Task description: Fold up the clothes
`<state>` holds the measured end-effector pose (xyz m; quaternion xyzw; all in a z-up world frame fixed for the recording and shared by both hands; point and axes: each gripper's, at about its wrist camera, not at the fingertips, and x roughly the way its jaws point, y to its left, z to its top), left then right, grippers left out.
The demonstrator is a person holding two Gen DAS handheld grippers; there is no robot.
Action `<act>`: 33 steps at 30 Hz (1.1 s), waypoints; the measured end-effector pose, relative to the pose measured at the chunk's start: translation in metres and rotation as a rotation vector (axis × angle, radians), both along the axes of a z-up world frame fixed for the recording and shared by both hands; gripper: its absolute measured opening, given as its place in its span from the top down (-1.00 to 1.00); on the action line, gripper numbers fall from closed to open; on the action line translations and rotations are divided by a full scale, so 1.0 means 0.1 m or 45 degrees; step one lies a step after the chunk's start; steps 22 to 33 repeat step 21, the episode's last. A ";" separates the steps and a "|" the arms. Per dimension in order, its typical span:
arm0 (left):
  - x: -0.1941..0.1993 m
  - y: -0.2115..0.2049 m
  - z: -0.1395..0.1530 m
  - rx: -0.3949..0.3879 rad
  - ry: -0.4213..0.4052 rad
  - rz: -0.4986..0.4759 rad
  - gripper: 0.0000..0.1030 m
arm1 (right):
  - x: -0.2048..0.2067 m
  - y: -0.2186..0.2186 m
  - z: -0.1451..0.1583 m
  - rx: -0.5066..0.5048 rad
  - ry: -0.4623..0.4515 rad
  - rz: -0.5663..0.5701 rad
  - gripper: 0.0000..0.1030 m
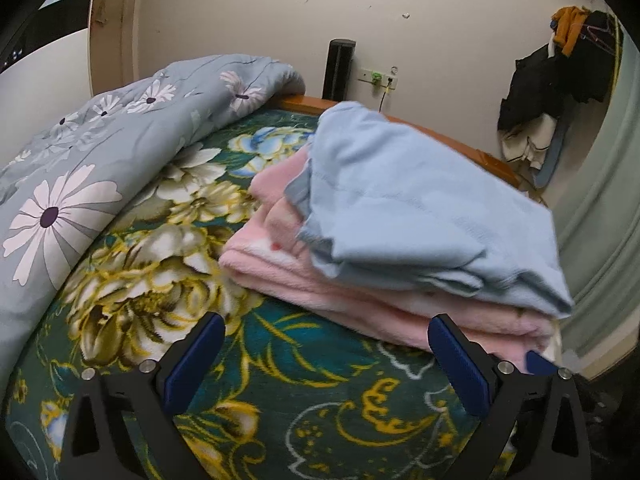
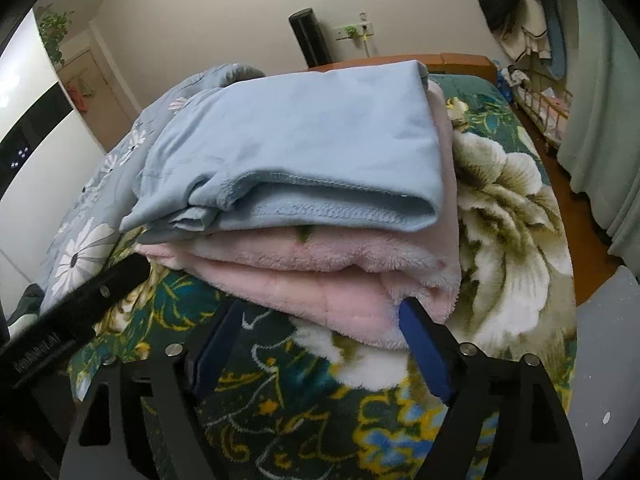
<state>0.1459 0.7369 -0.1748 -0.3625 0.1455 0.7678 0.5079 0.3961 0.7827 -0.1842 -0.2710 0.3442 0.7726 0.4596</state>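
A folded blue garment [image 2: 296, 152] is stacked squarely on the pink fleece [image 2: 320, 280] near the bed's [image 1: 280, 360] foot edge, keeping the pile tidy; the left gripper [image 1: 326, 344] and right gripper [image 2: 324, 332] are held apart, empty.

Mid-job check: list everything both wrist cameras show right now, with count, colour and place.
Folded fleece garment: one, light blue, on top of the stack.
Folded plush garment: one, pink, under the blue one.
Floral bed blanket: one, dark green, under the stack.
Daisy-print quilt: one, grey-blue, bunched left of the stack.
Hanging clothes: several, mostly dark, far wall.
Left gripper: open, empty, before the stack.
Right gripper: open, empty, at the pink edge.
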 end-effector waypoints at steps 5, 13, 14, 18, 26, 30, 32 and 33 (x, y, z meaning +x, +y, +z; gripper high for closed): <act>-0.03 0.02 -0.12 0.012 0.010 -0.020 -1.00 | -0.05 -0.05 -0.04 0.065 -0.033 -0.045 -0.76; -0.05 0.07 -0.25 0.036 0.035 -0.094 -1.00 | -0.21 -0.13 -0.15 0.177 -0.126 -0.065 -0.87; -0.06 0.07 -0.27 0.033 0.029 -0.099 -1.00 | -0.23 -0.13 -0.15 0.184 -0.134 -0.066 -0.91; -0.09 0.08 -0.33 0.013 -0.013 -0.105 -1.00 | -0.28 -0.12 -0.15 0.194 -0.168 -0.081 -0.91; -0.09 0.11 -0.35 -0.006 -0.034 -0.110 -1.00 | -0.27 -0.12 -0.14 0.197 -0.178 -0.080 -0.91; -0.09 0.11 -0.35 -0.006 -0.034 -0.110 -1.00 | -0.27 -0.12 -0.14 0.197 -0.178 -0.080 -0.91; -0.09 0.11 -0.35 -0.006 -0.034 -0.110 -1.00 | -0.27 -0.12 -0.14 0.197 -0.178 -0.080 -0.91; -0.09 0.11 -0.35 -0.006 -0.034 -0.110 -1.00 | -0.27 -0.12 -0.14 0.197 -0.178 -0.080 -0.91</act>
